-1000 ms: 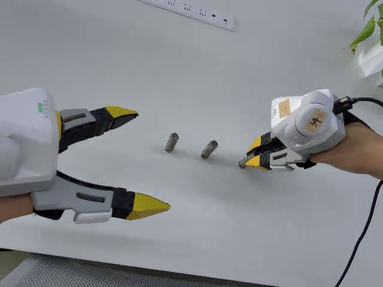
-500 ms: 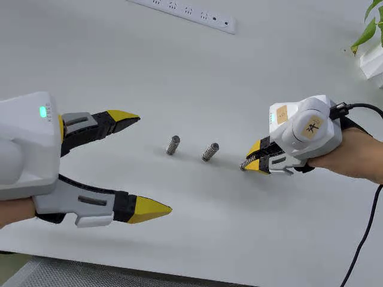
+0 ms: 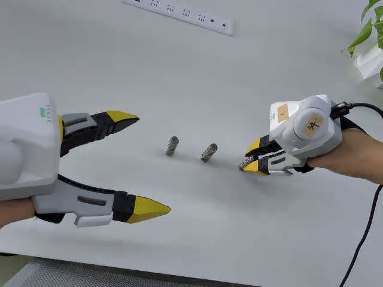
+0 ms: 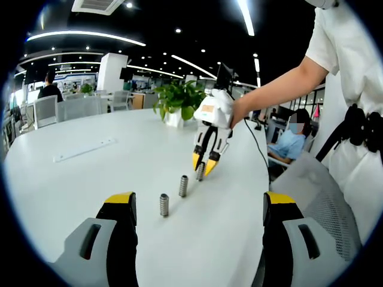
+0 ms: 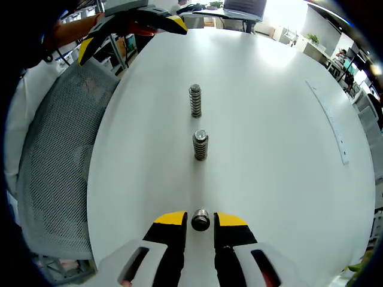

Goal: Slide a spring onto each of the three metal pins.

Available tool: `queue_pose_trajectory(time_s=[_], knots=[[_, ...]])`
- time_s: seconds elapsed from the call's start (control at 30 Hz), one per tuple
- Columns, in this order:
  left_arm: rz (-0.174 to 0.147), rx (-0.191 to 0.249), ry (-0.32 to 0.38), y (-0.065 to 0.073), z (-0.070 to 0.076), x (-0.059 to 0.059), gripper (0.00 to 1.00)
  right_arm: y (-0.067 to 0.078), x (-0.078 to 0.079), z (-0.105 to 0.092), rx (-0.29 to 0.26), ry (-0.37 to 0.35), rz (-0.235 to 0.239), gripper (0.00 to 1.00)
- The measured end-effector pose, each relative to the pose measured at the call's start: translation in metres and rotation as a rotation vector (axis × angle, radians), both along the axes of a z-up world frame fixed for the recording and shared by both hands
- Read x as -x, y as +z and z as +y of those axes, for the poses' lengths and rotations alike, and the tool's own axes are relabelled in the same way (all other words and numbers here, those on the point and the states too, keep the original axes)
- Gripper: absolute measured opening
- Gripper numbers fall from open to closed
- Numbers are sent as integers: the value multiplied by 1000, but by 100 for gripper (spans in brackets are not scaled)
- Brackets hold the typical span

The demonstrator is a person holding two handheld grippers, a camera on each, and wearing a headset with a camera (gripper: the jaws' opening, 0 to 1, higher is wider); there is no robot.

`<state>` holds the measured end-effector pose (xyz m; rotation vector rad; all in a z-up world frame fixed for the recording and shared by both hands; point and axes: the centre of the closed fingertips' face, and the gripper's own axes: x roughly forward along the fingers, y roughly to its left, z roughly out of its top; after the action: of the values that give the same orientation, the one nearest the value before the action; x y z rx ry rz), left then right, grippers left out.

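Left claw [image 3: 136, 161] spread wide and level, right claw [image 3: 252, 156] jaws nearly together, tips angled down

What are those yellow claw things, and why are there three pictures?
They are grabbing tools that a person holds, one in each hand. The big picture comes from a camera on the person's head. Each round picture comes from a camera riding on one tool. The left gripper has its fingers wide open and holds nothing. On the white table stand two little springs. The right gripper has its fingers on either side of a third spring. I cannot tell whether they are squeezing it.
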<state>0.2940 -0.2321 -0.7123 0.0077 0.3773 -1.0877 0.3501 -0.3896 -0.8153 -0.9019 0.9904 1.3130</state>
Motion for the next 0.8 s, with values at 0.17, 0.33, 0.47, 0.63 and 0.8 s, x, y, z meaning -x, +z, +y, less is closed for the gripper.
queue_pose_trajectory(time_s=[0.17, 0.33, 0.47, 0.63, 0.8], knots=[[-1, -10, -8, -1, 0, 2, 87, 6, 0, -4, -16, -25, -3, 21], [-9, -22, -16, -2, 0, 3, 88, 16, 2, -4, -76, -92, -6, 26], [-14, -40, -17, -5, 1, 3, 90, 21, 6, -10, -124, -151, -17, 31], [-13, -56, -16, -9, 3, 3, 93, 34, 15, -13, -206, -251, -33, 37], [-11, -70, -16, -13, 4, 3, 97, 41, 29, -24, -282, -339, -48, 48]])
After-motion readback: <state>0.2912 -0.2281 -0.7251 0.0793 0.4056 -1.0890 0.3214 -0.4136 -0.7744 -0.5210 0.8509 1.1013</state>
